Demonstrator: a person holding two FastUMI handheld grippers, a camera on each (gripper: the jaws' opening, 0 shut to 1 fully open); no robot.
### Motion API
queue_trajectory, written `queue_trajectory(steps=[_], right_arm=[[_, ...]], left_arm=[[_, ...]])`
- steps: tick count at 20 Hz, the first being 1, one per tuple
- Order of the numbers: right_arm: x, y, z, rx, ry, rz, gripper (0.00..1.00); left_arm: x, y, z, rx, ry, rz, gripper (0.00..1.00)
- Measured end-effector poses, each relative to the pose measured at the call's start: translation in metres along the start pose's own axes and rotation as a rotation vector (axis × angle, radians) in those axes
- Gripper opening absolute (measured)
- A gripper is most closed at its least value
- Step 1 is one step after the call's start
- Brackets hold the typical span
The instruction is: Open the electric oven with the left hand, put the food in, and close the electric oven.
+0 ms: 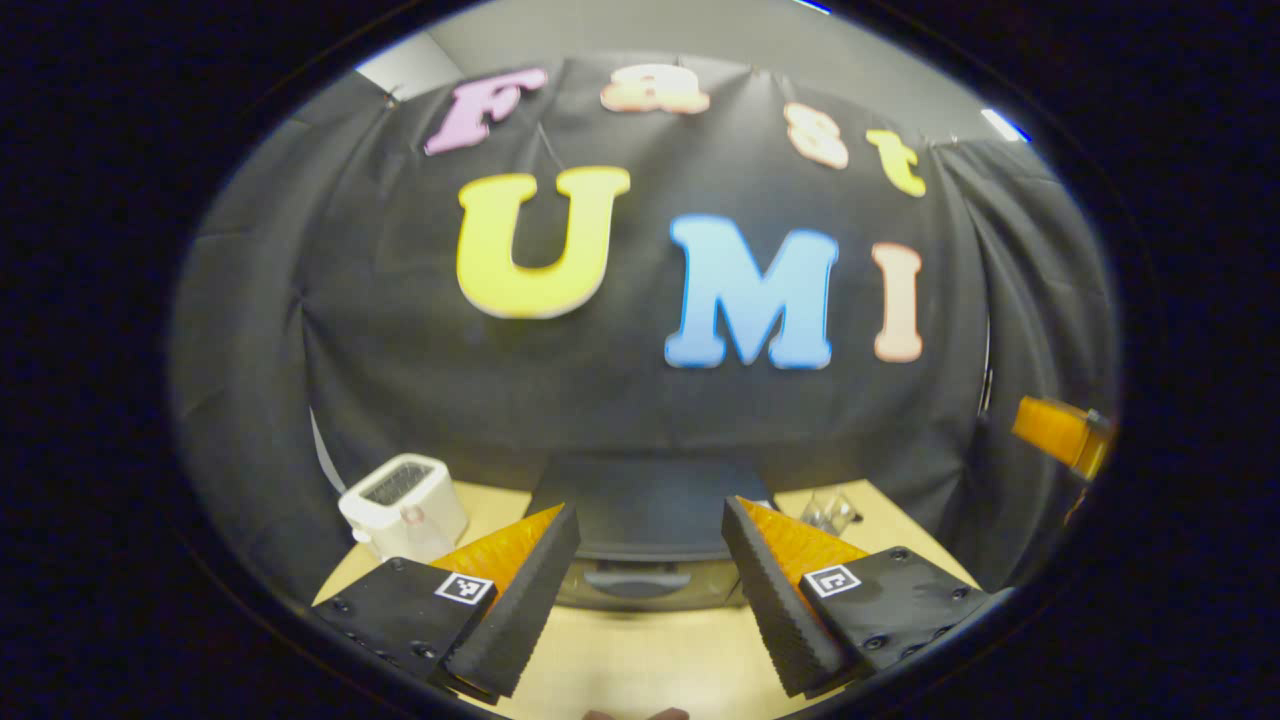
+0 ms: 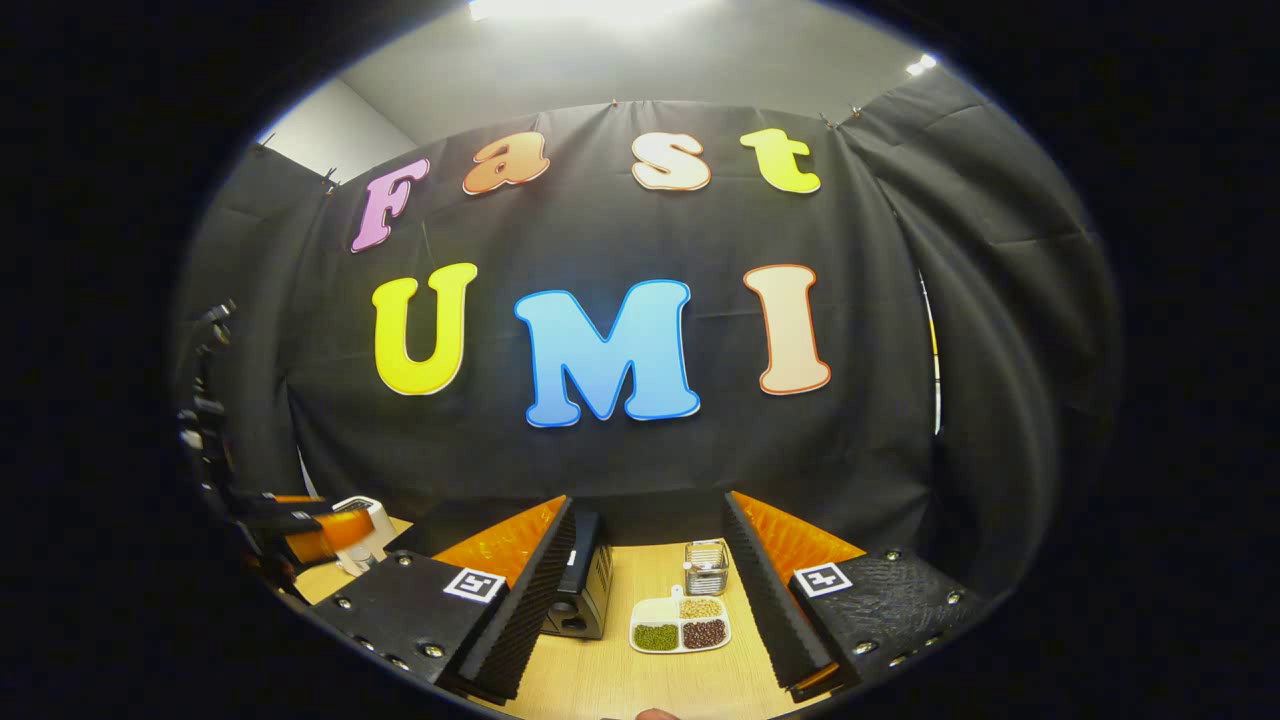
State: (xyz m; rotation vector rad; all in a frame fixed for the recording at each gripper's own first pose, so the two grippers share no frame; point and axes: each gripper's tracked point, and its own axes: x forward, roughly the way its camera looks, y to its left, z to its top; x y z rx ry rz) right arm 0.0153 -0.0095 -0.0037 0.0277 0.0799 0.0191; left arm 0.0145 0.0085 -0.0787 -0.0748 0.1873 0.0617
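The dark electric oven [image 1: 640,545] stands on the wooden table [image 1: 640,660], door shut, its handle [image 1: 637,578] facing me. My left gripper [image 1: 648,600] hangs open just in front of it, nothing between its fingers. In the right gripper view the oven [image 2: 585,580] shows from its side, left of centre. A white divided plate of food [image 2: 680,625] with green, brown and tan portions lies on the table. My right gripper [image 2: 650,610] is open above the table, near the plate and apart from it. The left gripper [image 2: 320,535] shows at the far left.
A white toaster [image 1: 403,505] stands left of the oven. A clear glass object [image 1: 830,512] lies to the oven's right. A small wire holder [image 2: 706,565] stands behind the plate. The other gripper's body [image 1: 1062,432] shows at the right edge. Black cloth walls close the back and sides.
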Motion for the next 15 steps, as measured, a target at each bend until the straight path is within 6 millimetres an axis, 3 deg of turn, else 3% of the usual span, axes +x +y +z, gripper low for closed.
queue_trajectory(steps=[2,4,5,6,8,10,15], right_arm=[[0.000,0.007,0.019,0.008,-0.019,0.026,0.90],[-0.001,0.014,0.033,0.015,-0.032,0.057,0.89],[-0.002,0.017,0.038,0.017,-0.031,0.073,0.89],[-0.003,0.020,0.042,0.018,-0.033,0.087,0.90],[-0.005,0.024,0.048,0.026,-0.038,0.103,0.90],[-0.008,0.024,0.051,0.018,-0.042,0.091,0.90],[-0.014,0.033,0.053,-0.009,-0.039,0.058,0.90]], left_arm=[[-0.026,-0.008,0.041,0.013,-0.108,0.005,1.00],[-0.041,-0.015,0.055,0.016,-0.127,0.014,0.94],[-0.047,-0.018,0.056,0.013,-0.123,0.016,0.92],[-0.049,-0.020,0.058,0.012,-0.127,0.018,0.97],[-0.052,-0.022,0.061,0.015,-0.130,0.020,0.93],[-0.053,-0.023,0.064,0.003,-0.128,0.003,0.97],[-0.052,-0.007,0.078,-0.024,-0.123,-0.006,1.00]])
